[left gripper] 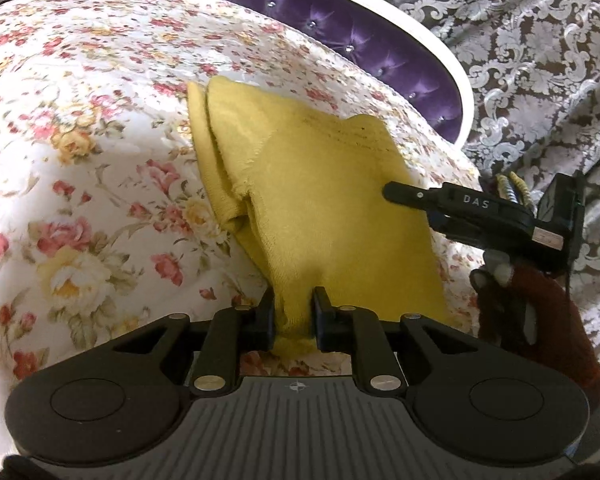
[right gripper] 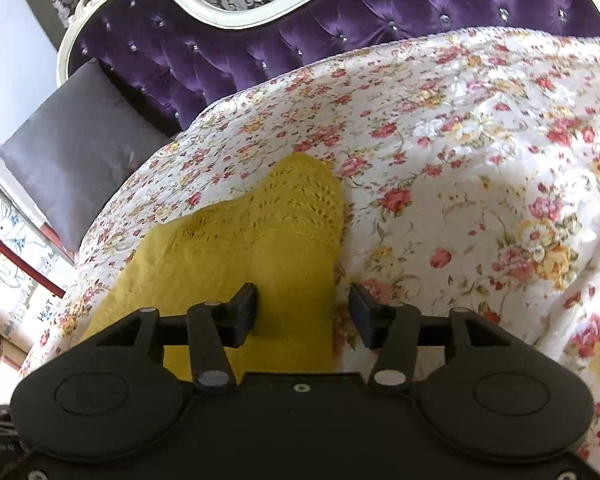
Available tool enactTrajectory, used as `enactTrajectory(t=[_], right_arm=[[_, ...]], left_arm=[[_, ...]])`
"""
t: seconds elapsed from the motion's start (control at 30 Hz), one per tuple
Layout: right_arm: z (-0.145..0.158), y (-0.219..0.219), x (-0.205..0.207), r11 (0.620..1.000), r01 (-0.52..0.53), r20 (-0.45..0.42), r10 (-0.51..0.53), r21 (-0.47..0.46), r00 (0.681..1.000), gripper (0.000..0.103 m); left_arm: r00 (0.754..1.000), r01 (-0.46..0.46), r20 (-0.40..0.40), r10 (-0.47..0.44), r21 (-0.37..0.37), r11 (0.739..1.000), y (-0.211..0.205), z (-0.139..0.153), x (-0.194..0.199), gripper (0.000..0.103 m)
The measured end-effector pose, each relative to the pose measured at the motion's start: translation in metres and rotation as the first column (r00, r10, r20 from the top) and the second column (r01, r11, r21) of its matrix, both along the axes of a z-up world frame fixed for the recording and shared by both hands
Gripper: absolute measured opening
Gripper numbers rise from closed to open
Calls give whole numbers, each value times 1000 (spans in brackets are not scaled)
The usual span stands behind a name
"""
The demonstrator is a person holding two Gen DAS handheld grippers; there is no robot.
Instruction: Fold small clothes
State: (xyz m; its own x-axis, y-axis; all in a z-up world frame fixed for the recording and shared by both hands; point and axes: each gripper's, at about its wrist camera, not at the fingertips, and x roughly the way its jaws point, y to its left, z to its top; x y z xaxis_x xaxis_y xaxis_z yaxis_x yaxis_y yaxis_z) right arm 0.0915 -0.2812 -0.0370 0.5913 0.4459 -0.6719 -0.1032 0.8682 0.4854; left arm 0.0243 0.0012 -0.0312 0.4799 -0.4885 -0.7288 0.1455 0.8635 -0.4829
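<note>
Yellow knit garment (left gripper: pixel 316 200) lengthwise away from left tongs (left gripper: pixel 293 316), pinched.

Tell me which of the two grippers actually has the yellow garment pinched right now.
The left gripper: its pads are clamped on a bunched edge of the yellow garment. The right gripper stands open over the cloth, pads clear.

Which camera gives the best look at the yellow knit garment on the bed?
The left wrist view: the garment shows nearly whole there, folded layers at its left edge, the left tongs pinching its near end. The right wrist view shows only one lacy-knit part, with the rest hidden behind the right tongs.
</note>
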Motion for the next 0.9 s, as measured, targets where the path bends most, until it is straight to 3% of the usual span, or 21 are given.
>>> enactTrajectory(t=[0.5, 0.9], right_arm=[[-1, 1, -3, 1000, 17, -13, -17, -15, 1000, 68], [1, 2, -4, 999, 15, -13, -16, -30, 1000, 71]], left_arm=[[999, -2, 48, 2, 14, 1000, 5, -2, -11, 17], [999, -7, 40, 7, 9, 1000, 8, -5, -14, 17]])
